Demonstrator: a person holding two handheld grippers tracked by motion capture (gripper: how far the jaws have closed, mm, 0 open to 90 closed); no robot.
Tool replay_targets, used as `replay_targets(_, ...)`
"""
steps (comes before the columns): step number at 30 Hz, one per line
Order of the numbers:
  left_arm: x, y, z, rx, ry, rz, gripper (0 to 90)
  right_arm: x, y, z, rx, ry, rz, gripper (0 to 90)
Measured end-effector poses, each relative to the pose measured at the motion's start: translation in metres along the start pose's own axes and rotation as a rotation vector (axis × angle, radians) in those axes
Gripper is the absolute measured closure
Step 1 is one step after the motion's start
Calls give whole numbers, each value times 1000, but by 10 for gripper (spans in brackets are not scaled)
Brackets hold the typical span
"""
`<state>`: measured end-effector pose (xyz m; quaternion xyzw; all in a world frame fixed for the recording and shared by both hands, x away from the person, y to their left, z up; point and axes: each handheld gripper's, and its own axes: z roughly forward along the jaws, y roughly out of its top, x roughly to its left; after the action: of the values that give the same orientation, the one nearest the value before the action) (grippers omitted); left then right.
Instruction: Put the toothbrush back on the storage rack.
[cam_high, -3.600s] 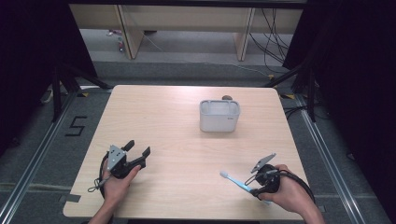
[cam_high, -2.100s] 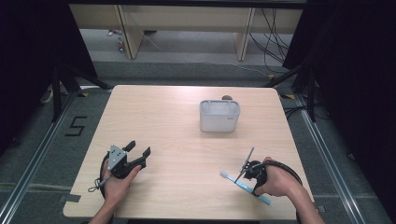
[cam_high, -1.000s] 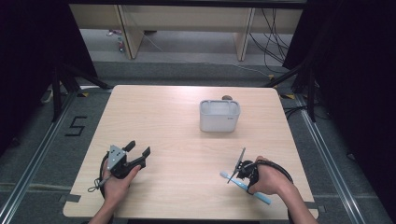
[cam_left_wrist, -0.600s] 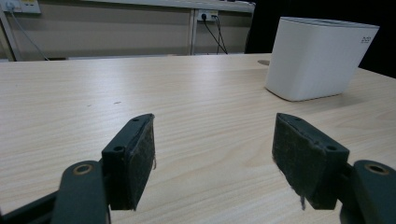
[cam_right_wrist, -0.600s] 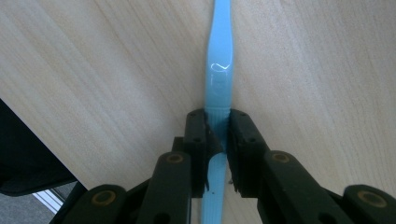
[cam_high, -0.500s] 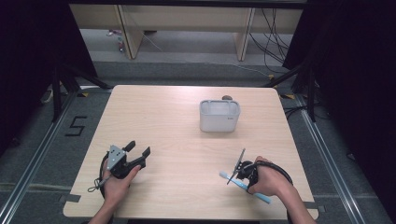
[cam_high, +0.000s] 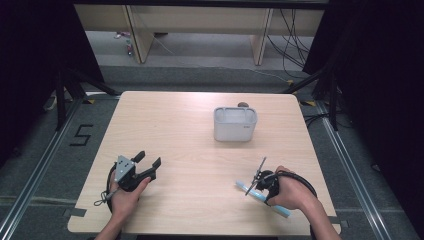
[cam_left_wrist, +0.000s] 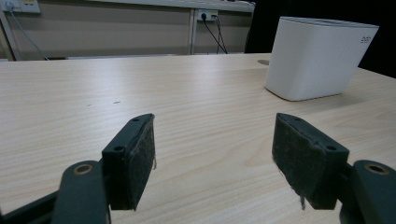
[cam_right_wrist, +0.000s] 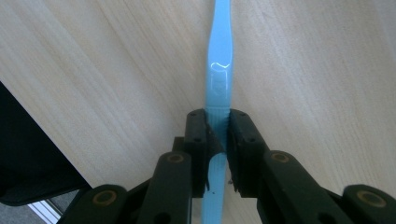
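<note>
A big pale wooden table (cam_high: 190, 130) is what everything is laid out on, with a white tub (cam_high: 235, 124) parked toward the far side, right of the middle, open top up, presumably so something long can be dropped in from above. Nearer the front left edge, the left gripper (cam_high: 148, 166) is rested on the wood with its jaws spread wide and nothing held between them; in the left gripper view the two pads (cam_left_wrist: 140, 158) are seen well apart with bare table in the gap and the tub off ahead to the right, so it looks like it's just being kept out of the way. Over at the front right, the right gripper (cam_high: 261, 186) is clamped tight on a light blue toothbrush (cam_right_wrist: 218, 70), which is lying on the table near that front right corner. The handle is pinched across its narrow width, about mid-length as far as can be told, probably so it won't swing when lifted. Whether it's been raised off the wood yet can't be told.
</note>
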<state>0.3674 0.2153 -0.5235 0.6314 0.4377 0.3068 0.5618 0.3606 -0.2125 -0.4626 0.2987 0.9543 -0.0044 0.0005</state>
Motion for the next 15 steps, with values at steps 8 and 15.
replay_targets(8, 0, 0, 0, 1, 1, 2, 293, -3, -4, -8, -51, 13, -23, 791)
replay_targets(15, -1, 0, 0, 1, 2, 3, 294, -2, -7, -13, -97, 11, -19, 791)
